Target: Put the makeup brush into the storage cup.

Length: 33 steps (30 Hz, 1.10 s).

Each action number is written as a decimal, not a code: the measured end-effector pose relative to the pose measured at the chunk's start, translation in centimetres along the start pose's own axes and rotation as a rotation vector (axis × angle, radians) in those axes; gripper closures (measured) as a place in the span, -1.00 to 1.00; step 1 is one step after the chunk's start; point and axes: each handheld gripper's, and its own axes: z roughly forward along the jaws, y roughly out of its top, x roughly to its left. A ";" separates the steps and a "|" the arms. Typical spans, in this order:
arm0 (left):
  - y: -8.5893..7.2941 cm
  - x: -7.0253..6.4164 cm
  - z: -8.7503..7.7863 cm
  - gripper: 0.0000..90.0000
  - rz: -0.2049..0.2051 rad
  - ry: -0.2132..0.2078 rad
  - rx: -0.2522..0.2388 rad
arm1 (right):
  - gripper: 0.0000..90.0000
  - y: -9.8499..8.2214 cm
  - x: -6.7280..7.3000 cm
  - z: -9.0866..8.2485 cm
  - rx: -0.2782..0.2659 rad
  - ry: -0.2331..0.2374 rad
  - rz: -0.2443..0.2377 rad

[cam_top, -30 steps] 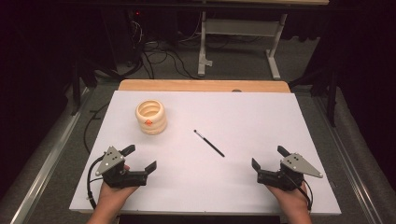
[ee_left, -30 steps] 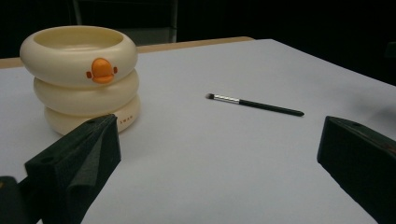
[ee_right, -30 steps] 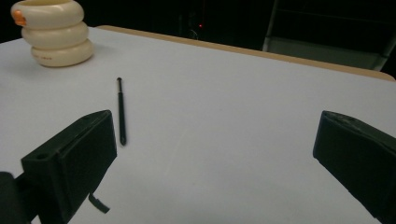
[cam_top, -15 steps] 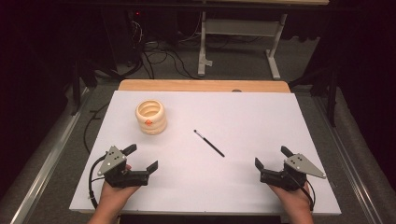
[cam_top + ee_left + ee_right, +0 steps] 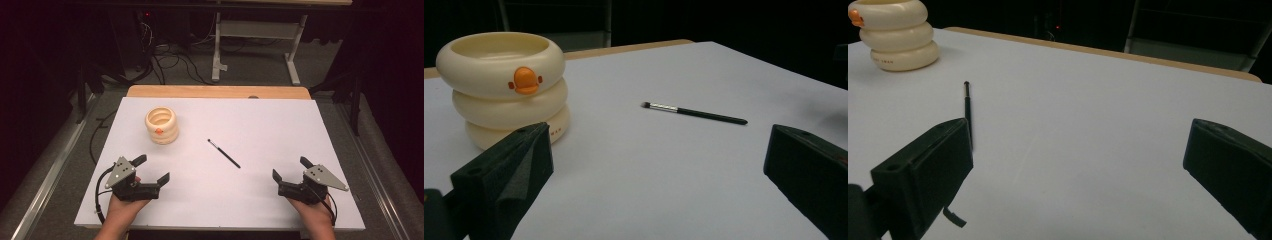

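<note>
On the smooth white table (image 5: pixel 260 125), slim black brush (image 5: pixel 223 153), ribbed cream holder (image 5: pixel 161 125), both grippers (image 5: pixel 152 169) (image 5: pixel 290 169) wide apart, empty.

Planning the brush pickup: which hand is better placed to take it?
Right, probably. The right gripper is open, and the brush lies with its handle end toward it. The left gripper is open too, nearer the cream holder.

I see the left gripper (image 5: pixel 153 170) and right gripper (image 5: pixel 291 169) built alike: black bodies, blocky matte-black jaws with a round hole near each tip. Each carries a grey three-cornered plate dotted with small screws, possibly three. A black cable loops from each. Forearms bare; no sleeve visible.
</note>
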 end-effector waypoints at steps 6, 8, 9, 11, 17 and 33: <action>0.0 0.0 0.0 -1.00 -0.003 -0.007 -0.002 | -0.98 -0.1 0.1 0.2 0.004 -0.001 -0.011; -0.1 0.0 0.0 -1.00 -0.001 -0.006 -0.002 | -0.98 -0.1 0.1 0.2 0.006 -0.003 -0.015; -0.1 0.0 0.0 -1.00 -0.001 -0.006 -0.002 | -0.98 -0.1 0.1 0.2 0.005 -0.003 -0.018; -0.1 -0.1 0.1 -1.00 0.002 -0.006 0.001 | -0.98 0.0 0.1 0.2 0.005 -0.004 -0.015; -0.1 0.0 0.1 -1.00 0.000 -0.010 0.000 | -0.98 0.1 0.2 0.2 0.018 -0.004 -0.016; -0.1 0.0 0.1 -1.00 -0.007 -0.011 -0.001 | -0.89 0.7 0.5 0.3 0.091 0.004 -0.028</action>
